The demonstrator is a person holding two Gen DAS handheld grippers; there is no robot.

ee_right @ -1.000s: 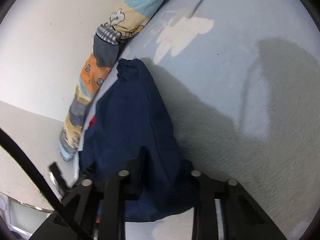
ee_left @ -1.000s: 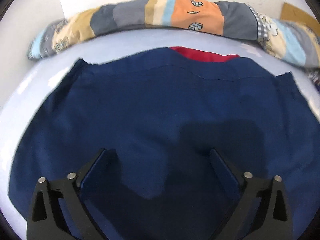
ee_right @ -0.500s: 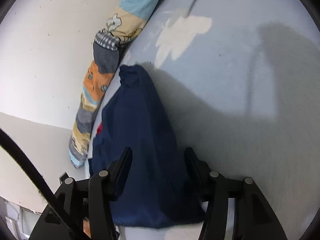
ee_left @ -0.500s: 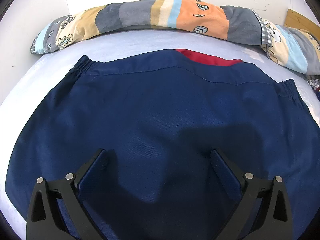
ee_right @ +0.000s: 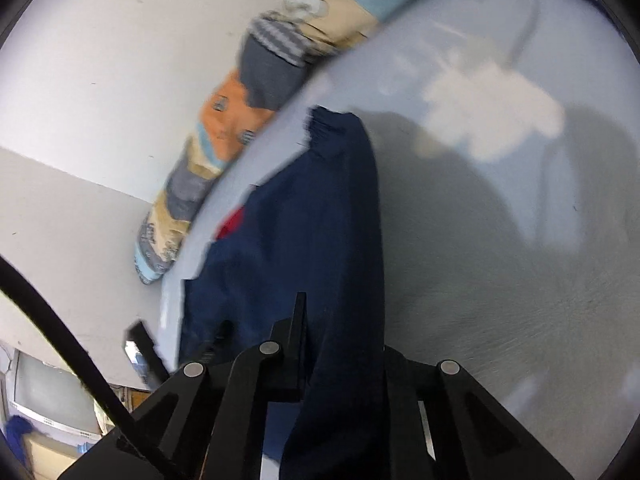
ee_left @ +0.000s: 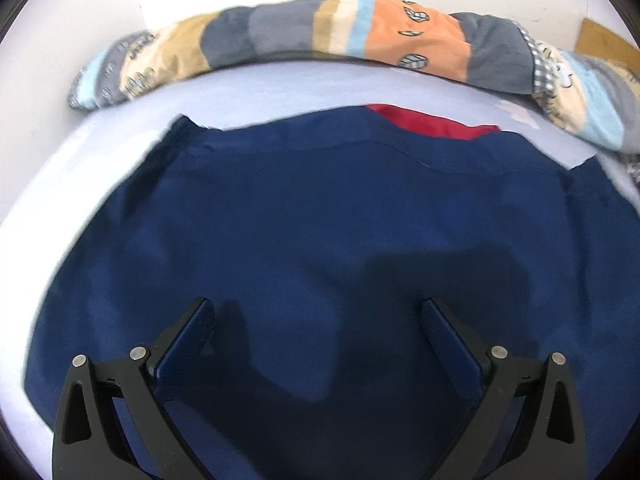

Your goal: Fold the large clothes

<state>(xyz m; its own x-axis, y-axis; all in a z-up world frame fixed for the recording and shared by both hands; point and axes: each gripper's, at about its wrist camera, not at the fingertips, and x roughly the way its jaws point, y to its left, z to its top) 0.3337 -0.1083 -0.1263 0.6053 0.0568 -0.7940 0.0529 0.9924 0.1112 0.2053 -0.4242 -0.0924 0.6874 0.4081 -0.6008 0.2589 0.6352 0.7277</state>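
A large navy blue garment (ee_left: 320,220) with a red inner lining (ee_left: 432,124) at its far edge lies spread on a pale blue bed sheet (ee_left: 280,84). My left gripper (ee_left: 318,312) is open just above the garment's near part, holding nothing. In the right wrist view my right gripper (ee_right: 340,344) is shut on the right edge of the navy garment (ee_right: 320,220) and lifts that edge off the sheet; the cloth hangs between the fingers and hides the right finger.
A long patchwork bolster pillow (ee_left: 360,36) lies along the white wall behind the garment, also in the right wrist view (ee_right: 224,128). Bare sheet (ee_right: 520,240) spreads right of the garment. A black cable (ee_right: 60,328) crosses the lower left. A brown board (ee_left: 608,40) leans at far right.
My right gripper has closed on the garment's right edge and lifted it; half a second ago its fingers were open around the cloth. The left gripper has stayed open, shifting only slightly.
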